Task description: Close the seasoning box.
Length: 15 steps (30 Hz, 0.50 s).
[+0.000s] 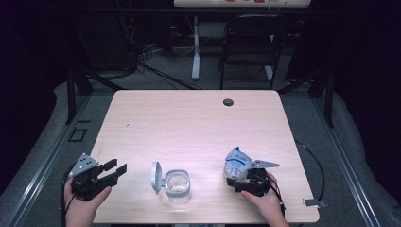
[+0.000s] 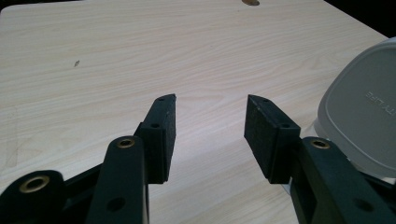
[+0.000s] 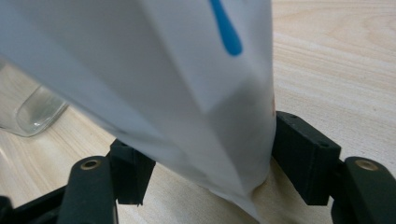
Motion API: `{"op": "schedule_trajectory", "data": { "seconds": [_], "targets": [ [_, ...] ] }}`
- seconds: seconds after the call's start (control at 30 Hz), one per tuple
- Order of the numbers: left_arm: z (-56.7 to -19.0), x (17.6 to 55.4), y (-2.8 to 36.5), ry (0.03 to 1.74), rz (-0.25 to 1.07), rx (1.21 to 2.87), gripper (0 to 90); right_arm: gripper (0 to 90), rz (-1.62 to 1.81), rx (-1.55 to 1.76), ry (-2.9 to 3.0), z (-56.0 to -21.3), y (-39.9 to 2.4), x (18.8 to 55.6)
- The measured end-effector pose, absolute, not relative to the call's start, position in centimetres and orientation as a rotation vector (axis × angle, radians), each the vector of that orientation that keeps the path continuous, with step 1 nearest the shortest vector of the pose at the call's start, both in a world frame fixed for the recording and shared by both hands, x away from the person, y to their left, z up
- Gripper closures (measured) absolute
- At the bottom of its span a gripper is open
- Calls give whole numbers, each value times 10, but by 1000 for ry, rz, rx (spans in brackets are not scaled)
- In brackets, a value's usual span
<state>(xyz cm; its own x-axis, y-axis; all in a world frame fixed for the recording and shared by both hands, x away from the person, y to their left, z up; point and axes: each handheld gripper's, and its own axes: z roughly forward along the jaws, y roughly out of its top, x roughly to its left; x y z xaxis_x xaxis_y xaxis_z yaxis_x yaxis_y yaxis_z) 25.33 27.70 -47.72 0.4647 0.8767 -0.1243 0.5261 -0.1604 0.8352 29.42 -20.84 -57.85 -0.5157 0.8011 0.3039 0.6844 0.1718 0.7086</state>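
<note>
The right gripper (image 1: 247,176) clamps a white-and-blue bag (image 1: 236,162) upright at the table's (image 1: 198,118) near right edge; a clear container (image 1: 178,184) with its grey lid (image 1: 156,177) raised stands beside it, the left gripper (image 1: 116,170) spread wide and holding nothing.

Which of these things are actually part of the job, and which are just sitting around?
Part of the job:
- crinkled white-and-blue plastic bag, clamped in the right gripper
- clear square glass container
- its grey lid, standing up beside it
- left gripper, open, holding nothing

Just lying about:
- pale wooden table with a dark round cable hole
- black folding chair behind the table
</note>
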Motion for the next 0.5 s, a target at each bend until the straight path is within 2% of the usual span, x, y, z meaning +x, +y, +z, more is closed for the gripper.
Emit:
{"op": "schedule_trajectory", "data": {
  "seconds": [0.5],
  "targets": [
    [-477, 253, 277, 1186, 497, 1829, 541, 348, 1279, 1472, 2303, -582, -207, 296]
  ]
}}
